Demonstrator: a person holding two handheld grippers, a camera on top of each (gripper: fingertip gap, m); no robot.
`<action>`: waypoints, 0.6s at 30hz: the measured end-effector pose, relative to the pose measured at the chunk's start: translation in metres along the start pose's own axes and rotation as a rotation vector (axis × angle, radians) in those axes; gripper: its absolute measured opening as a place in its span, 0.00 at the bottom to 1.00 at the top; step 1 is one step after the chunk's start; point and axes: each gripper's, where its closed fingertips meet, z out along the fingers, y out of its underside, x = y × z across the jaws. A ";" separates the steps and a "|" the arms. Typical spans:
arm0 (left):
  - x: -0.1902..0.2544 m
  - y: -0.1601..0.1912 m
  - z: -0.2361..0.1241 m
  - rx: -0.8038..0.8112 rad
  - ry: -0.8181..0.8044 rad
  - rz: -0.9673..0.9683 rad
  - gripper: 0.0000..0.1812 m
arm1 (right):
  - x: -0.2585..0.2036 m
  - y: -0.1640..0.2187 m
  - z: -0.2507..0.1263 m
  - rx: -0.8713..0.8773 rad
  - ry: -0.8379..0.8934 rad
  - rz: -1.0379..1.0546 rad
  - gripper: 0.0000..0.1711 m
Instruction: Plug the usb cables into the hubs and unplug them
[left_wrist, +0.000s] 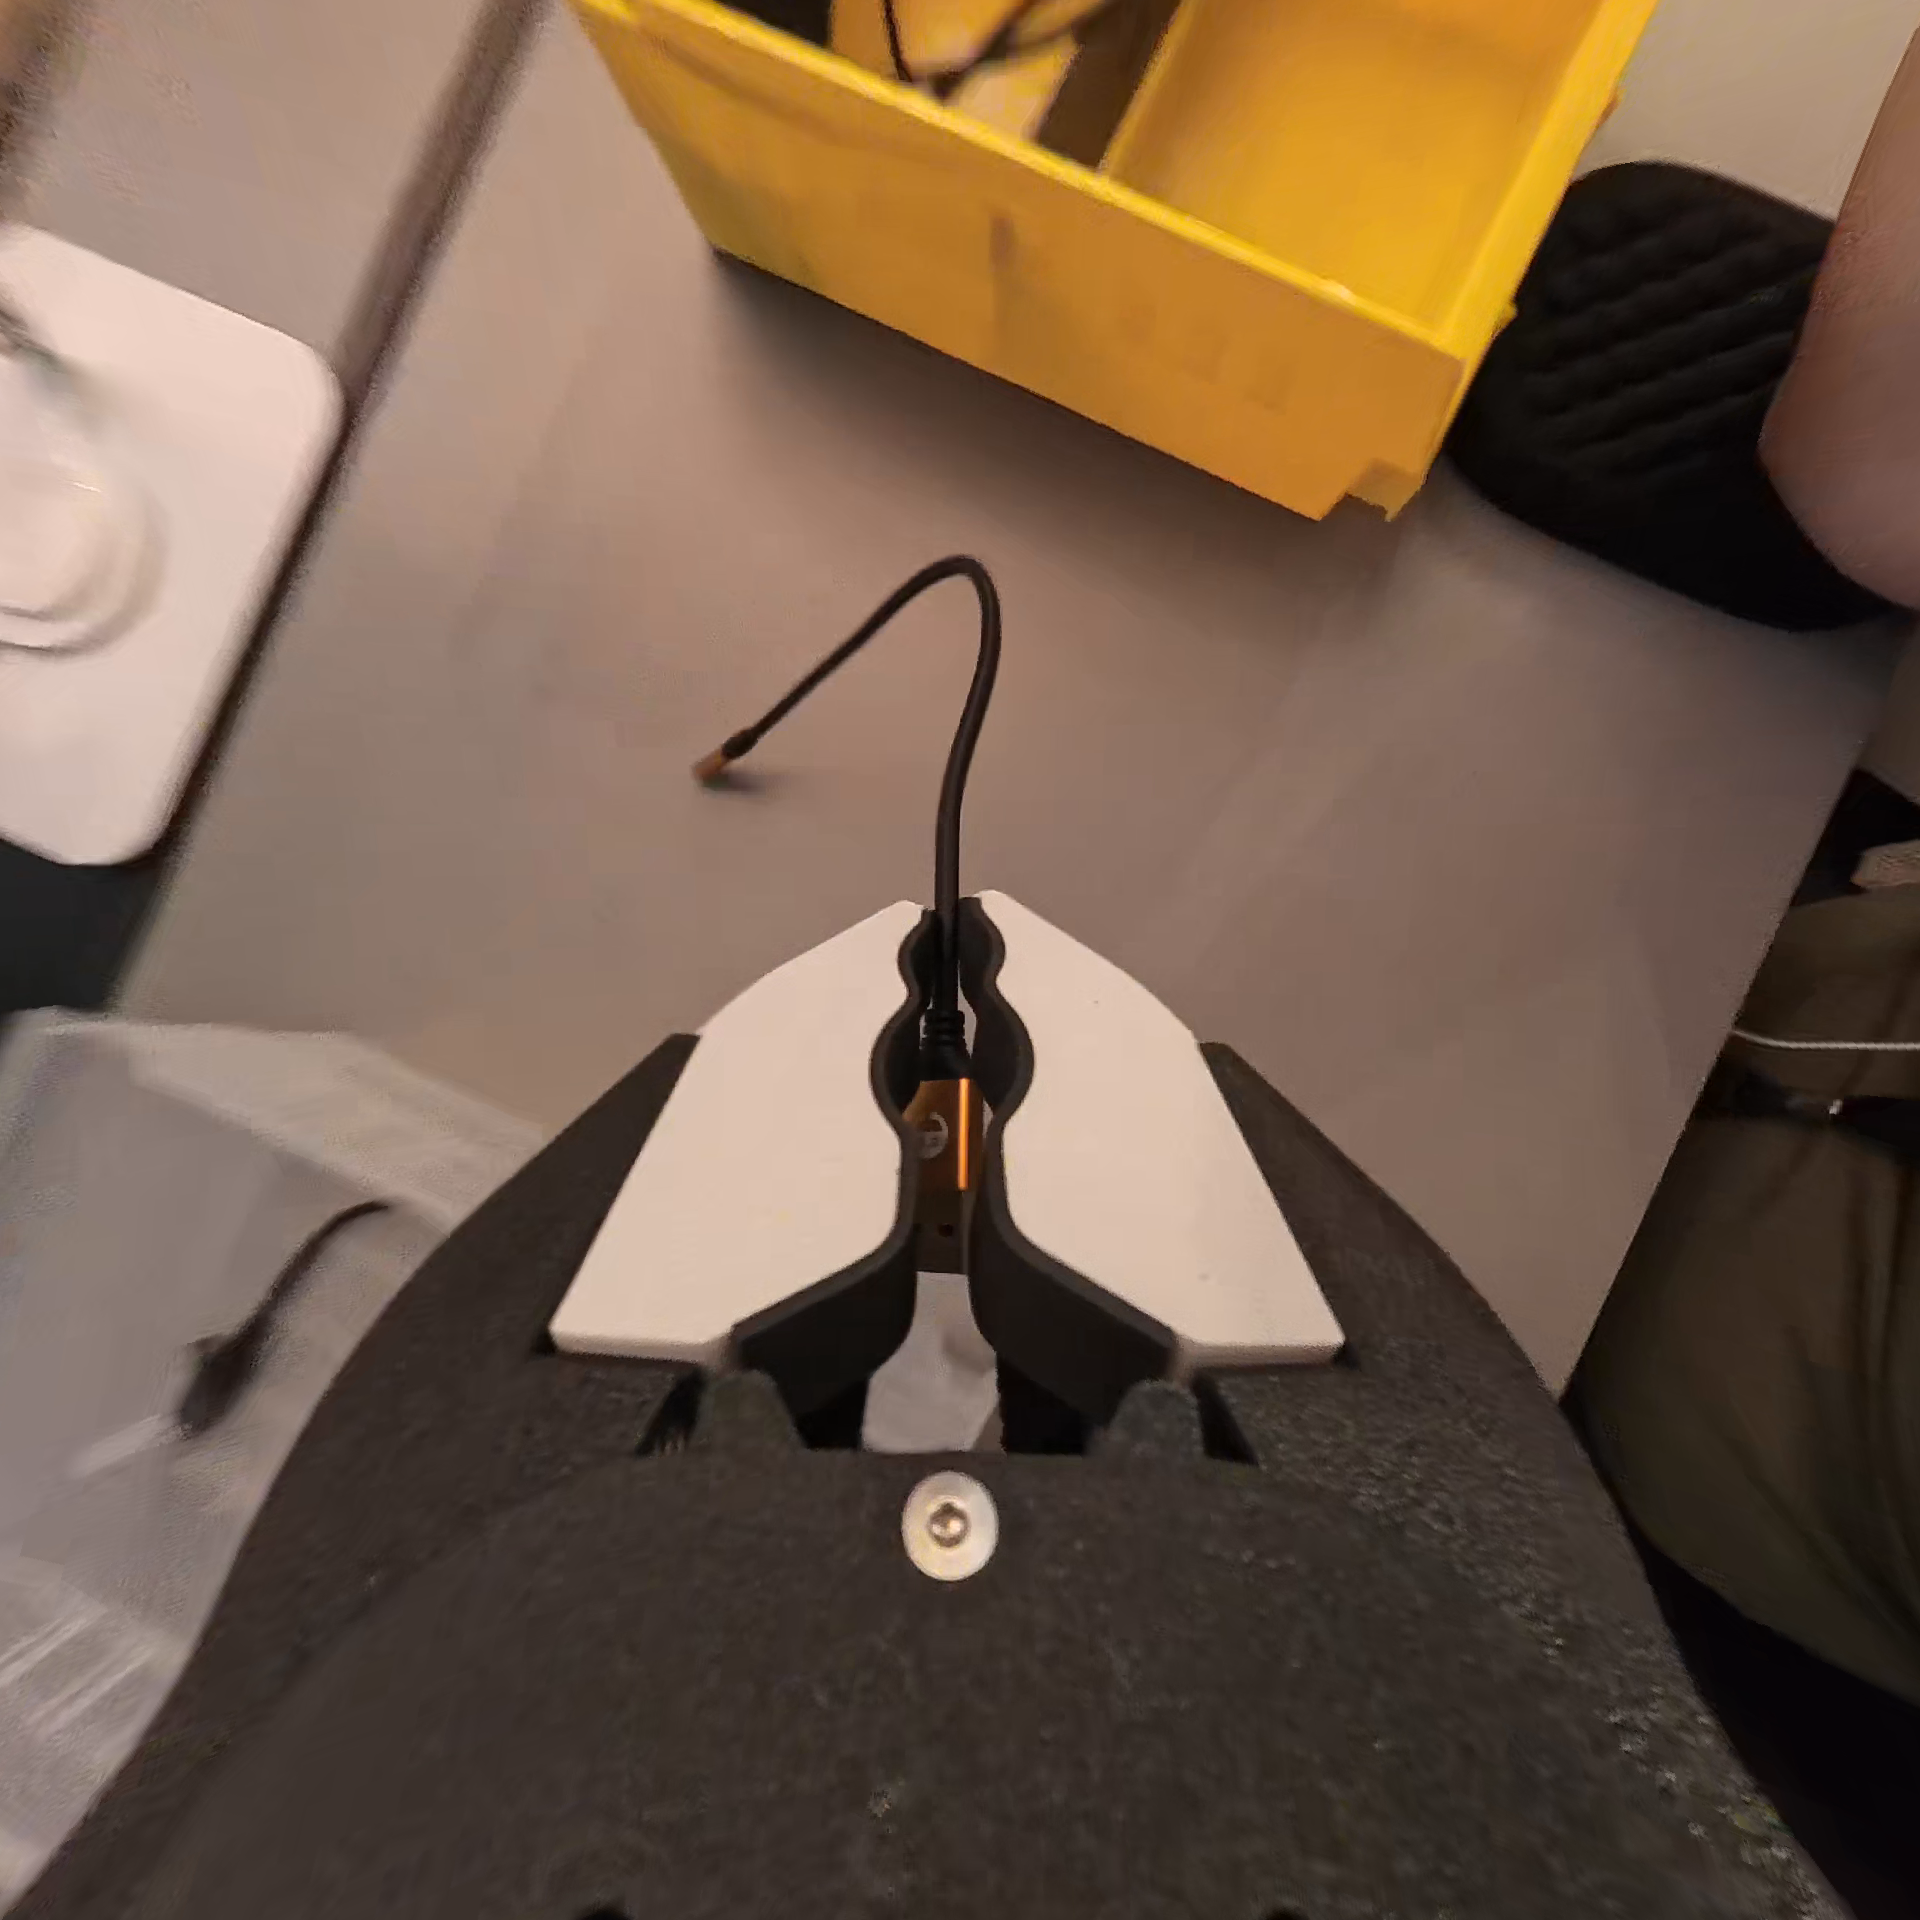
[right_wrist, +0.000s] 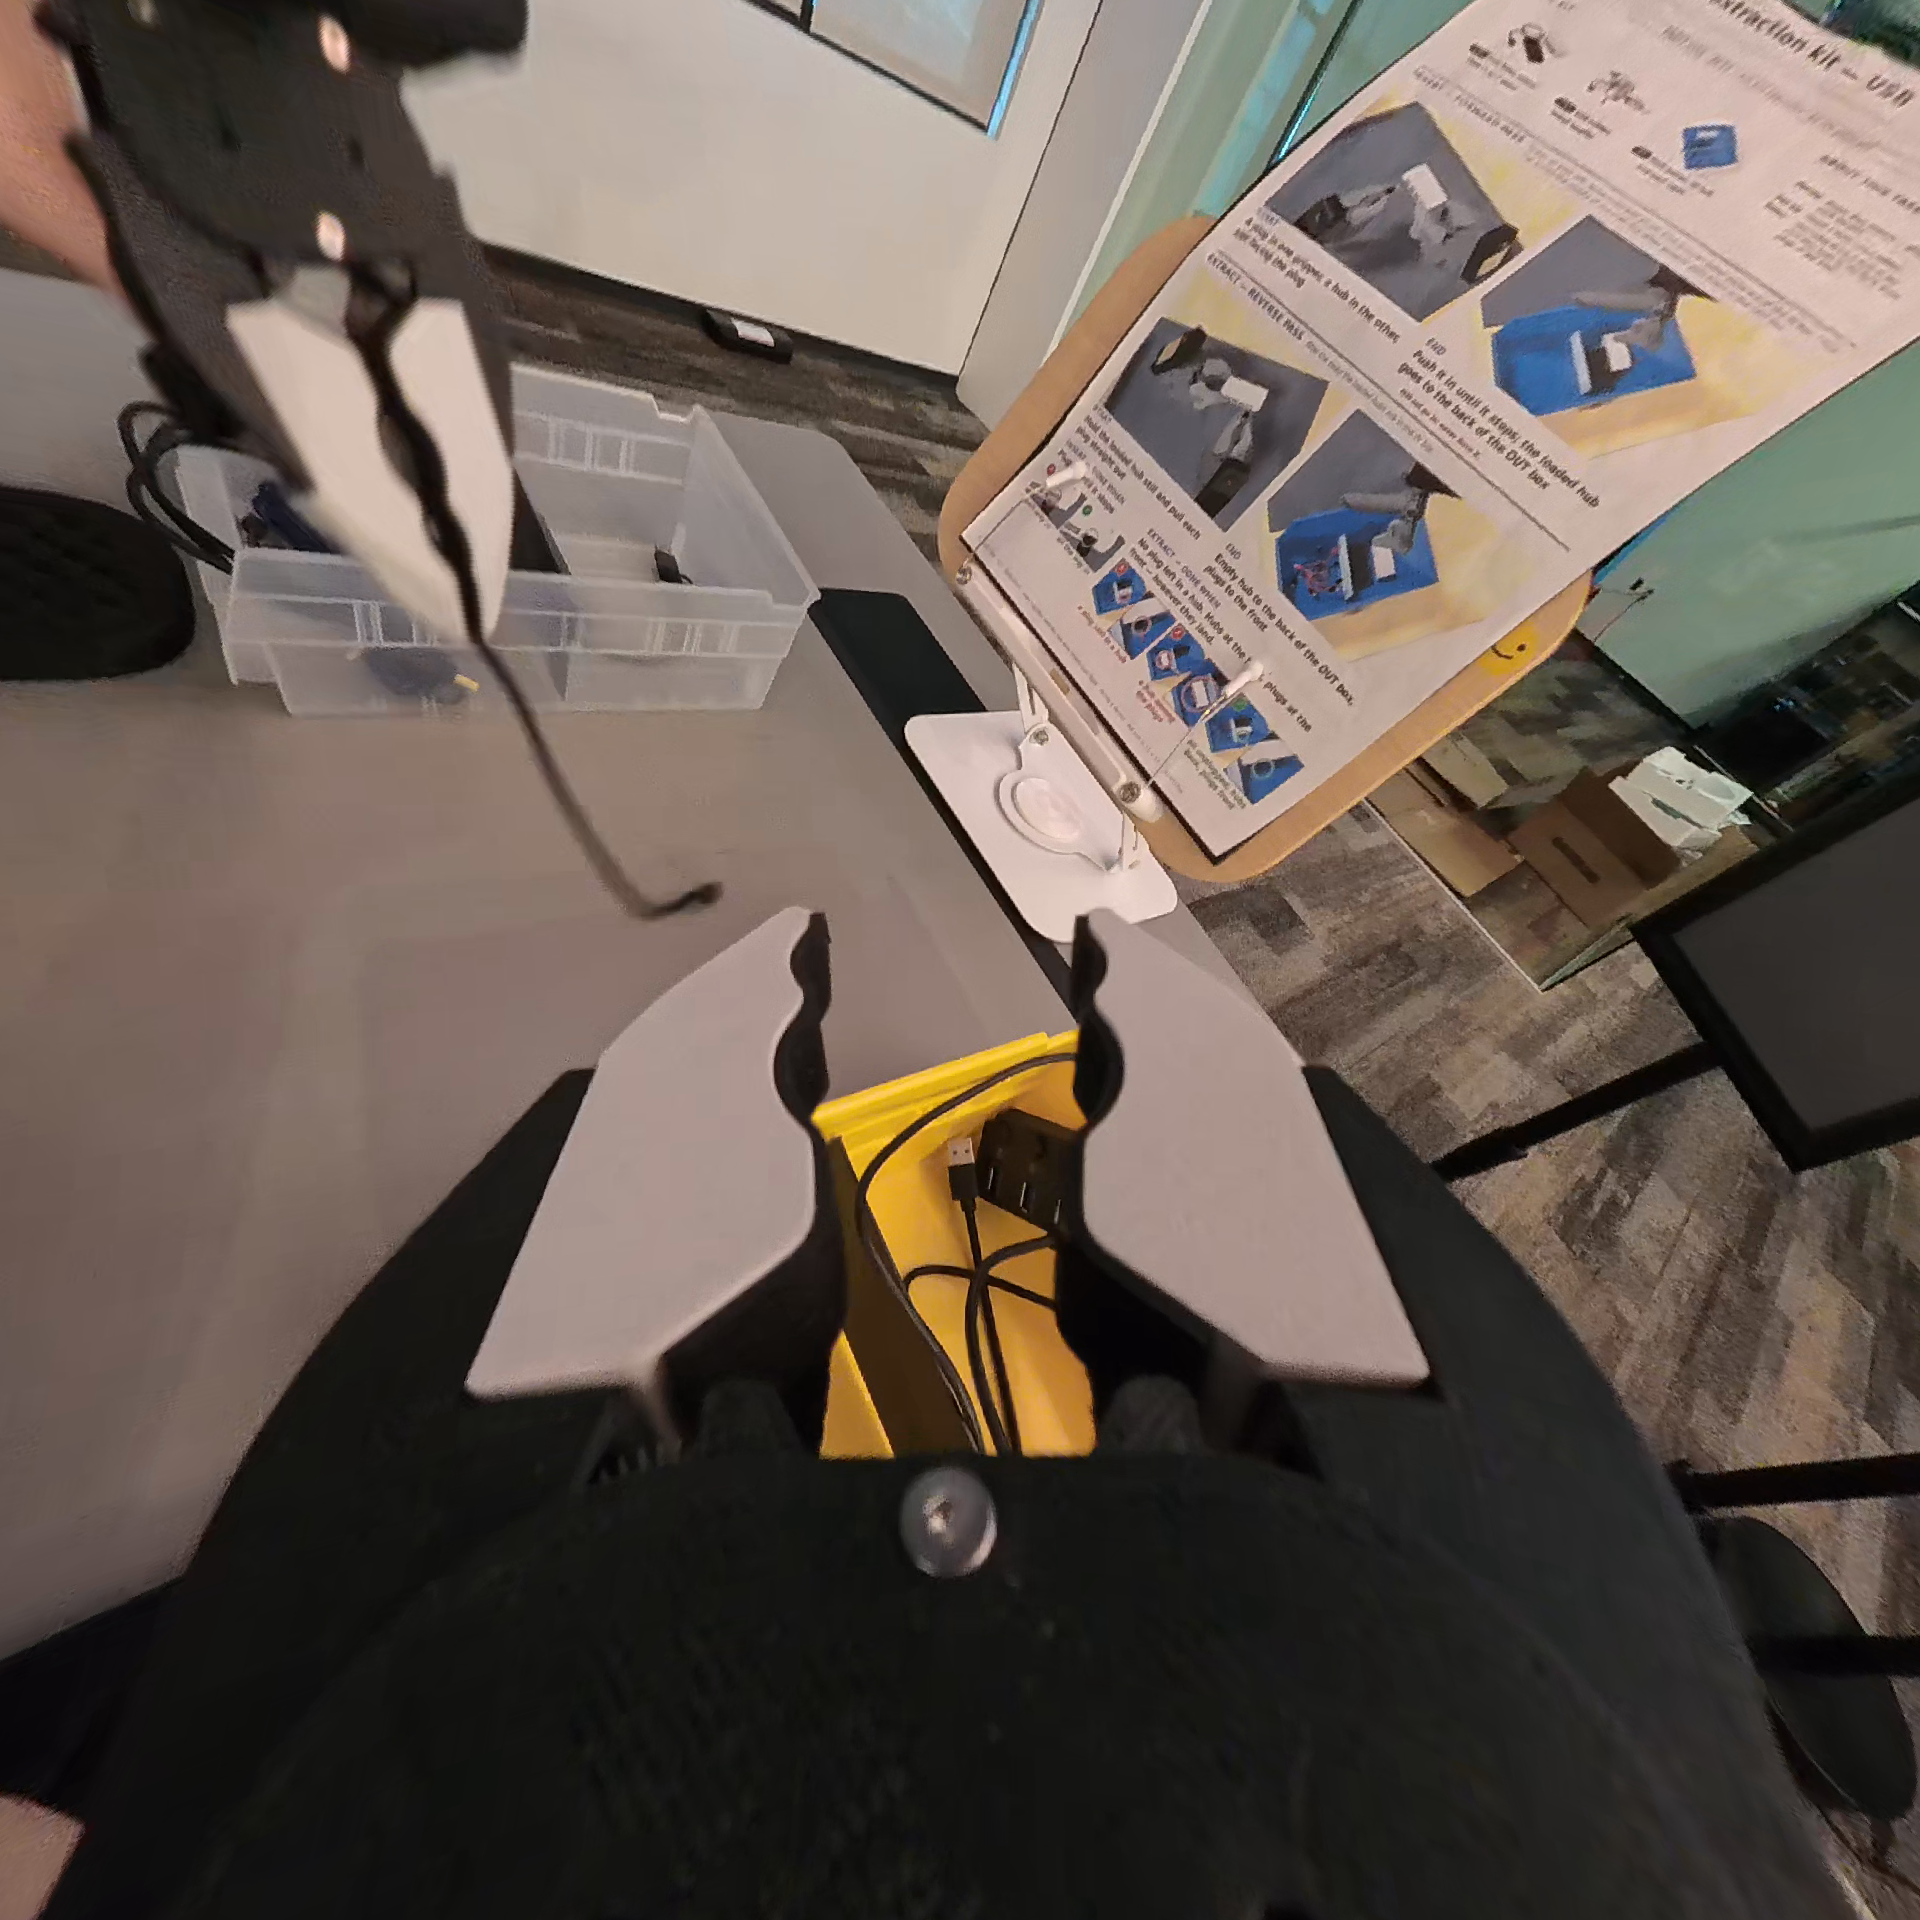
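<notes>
Grey table beside patterned grey carpet, white wall with a window beyond the table, teal wall right of it, dark screen nearby.

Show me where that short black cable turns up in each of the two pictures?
Left wrist view: short black cable at centre, clamped in the left tool, arching up ahead of it.
Right wrist view: upper left, dangling from that tool toward the grey table.
Shared landmark: the yellow bin.

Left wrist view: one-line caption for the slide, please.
Left gripper shut on a short black USB cable, orange-cased plug back between the fingers, free end over the grey table near a yellow bin.
</notes>
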 end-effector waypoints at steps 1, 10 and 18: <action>0.011 0.004 0.018 -0.018 0.032 -0.012 0.02 | 0.000 0.002 0.001 -0.007 -0.001 -0.003 0.27; 0.051 0.024 0.132 0.006 0.128 -0.064 0.02 | -0.004 0.002 0.009 0.015 -0.054 0.009 0.27; 0.038 -0.015 0.089 0.219 0.140 -0.041 0.19 | 0.006 0.011 0.005 0.015 -0.035 0.042 0.27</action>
